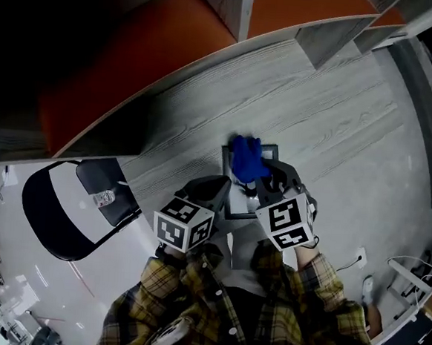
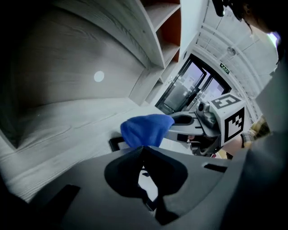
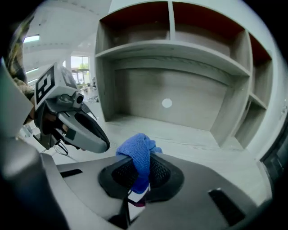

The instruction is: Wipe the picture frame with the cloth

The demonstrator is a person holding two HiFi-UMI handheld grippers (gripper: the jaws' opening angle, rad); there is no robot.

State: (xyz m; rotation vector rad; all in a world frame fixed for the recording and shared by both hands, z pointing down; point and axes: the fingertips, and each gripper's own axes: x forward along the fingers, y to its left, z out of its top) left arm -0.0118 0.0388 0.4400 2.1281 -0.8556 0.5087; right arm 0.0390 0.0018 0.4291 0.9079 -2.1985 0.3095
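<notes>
Blue cloth (image 3: pixel 135 150), pinched in our right gripper's (image 3: pixel 139 173) fingers, lay atop the picture frame (image 1: pixel 224 169) flat mid-counter (image 1: pixel 331 125); our left gripper (image 2: pixel 143 150), fingers closed together, rested at the frame's left edge.

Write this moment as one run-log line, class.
left claw: shut on frame edge | right claw: shut on cloth | cloth: over frame's far corner

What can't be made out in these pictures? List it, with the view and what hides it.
Image in the picture frame: head view, covered by the cloth and the right gripper, too small.
Whether the left gripper pinches the frame: left gripper view, its closed fingers cover the contact.
Small pale object at far left: head view, too small to identify.
</notes>
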